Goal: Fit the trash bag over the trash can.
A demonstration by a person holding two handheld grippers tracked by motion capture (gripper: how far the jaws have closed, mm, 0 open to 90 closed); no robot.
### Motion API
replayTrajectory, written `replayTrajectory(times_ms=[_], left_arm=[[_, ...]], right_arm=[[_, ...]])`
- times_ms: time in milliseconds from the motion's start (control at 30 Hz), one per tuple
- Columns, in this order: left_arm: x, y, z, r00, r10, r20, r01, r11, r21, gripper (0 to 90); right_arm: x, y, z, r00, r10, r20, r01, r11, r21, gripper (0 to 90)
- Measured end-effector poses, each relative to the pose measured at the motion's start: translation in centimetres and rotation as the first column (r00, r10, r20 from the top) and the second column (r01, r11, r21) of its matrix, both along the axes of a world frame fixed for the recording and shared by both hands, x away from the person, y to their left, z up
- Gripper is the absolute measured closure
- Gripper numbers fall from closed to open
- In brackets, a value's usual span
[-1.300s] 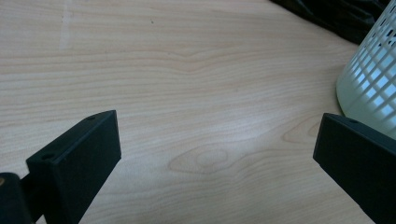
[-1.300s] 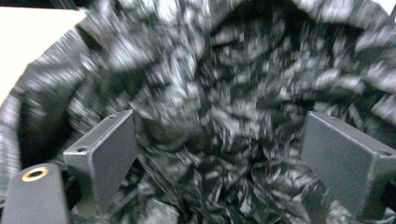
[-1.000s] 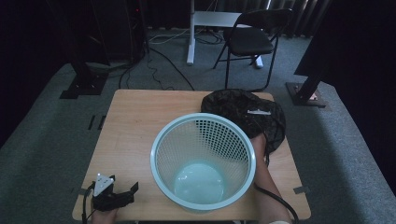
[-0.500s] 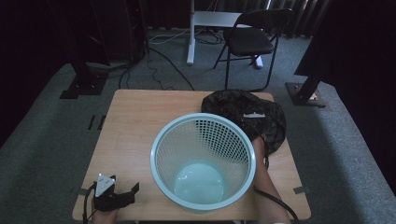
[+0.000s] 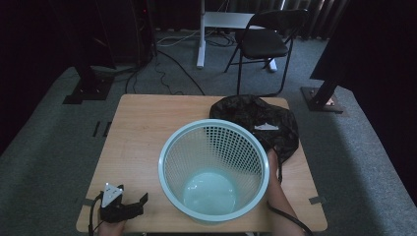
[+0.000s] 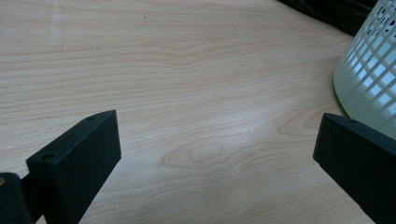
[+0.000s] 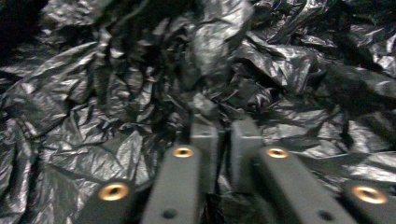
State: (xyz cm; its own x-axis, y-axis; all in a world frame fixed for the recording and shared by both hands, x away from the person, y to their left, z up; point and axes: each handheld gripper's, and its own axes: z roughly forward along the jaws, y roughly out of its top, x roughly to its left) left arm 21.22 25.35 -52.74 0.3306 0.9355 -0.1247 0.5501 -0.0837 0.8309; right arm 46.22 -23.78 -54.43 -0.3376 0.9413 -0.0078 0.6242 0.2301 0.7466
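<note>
A pale blue mesh basket (image 5: pixel 231 147) stands upright on the wooden table (image 5: pixel 142 128). Behind it to the right lies a crumpled black plastic bag (image 5: pixel 246 110) with a white label (image 5: pixel 266 127). My right hand (image 5: pixel 272 162) reaches along the basket's right side to the bag. In the right gripper view my right gripper (image 7: pixel 224 128) has just been closing and is shut on a fold of the black bag (image 7: pixel 116 93). My left gripper (image 5: pixel 133 196) rests at the table's near left corner, open over bare wood (image 6: pixel 187 70), with the basket's wall (image 6: pixel 369 79) to its right.
A folding chair (image 5: pixel 260 44) and a white desk leg (image 5: pixel 200 34) stand on the grey carpet beyond the table. Dark stand bases (image 5: pixel 86 91) flank the table's far corners. Cables run across the floor.
The bag's white label has slid a little toward the basket and the bag has shifted near my right hand. The left gripper has stayed in place.
</note>
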Motion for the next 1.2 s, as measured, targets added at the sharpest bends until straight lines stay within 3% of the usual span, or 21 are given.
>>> replayTrajectory(times_ms=[333, 567, 867, 1200], left_arm=[[0.1, 0.0, 0.1, 1.0, 0.003, 0.009, -0.003, 0.9999, -0.012, 1.1], [0.2, -0.2, 0.1, 0.9999, -0.005, 0.01, 0.005, 0.9999, -0.009, 1.1], [0.4, -0.4, 0.2, 0.9999, -0.01, 0.011, 0.01, 0.9999, -0.009, 1.1], [0.4, -0.4, 0.2, 0.9999, -0.009, 0.01, 0.009, 0.9999, -0.009, 1.1]], right_arm=[[-0.8, -0.1, 0.2, 1.0, -0.004, 0.009, 0.003, 1.0, 0.018, 88.8], [-2.2, -1.8, 3.3, 0.995, -0.026, 0.096, 0.016, 0.995, 0.095, 88.9], [-4.4, -3.8, 8.0, 0.9754, -0.043, 0.216, 0.013, 0.99, 0.139, 89.0], [-6.5, -4.8, 12.8, 0.9409, -0.05, 0.335, -0.01, 0.985, 0.173, 88.9]])
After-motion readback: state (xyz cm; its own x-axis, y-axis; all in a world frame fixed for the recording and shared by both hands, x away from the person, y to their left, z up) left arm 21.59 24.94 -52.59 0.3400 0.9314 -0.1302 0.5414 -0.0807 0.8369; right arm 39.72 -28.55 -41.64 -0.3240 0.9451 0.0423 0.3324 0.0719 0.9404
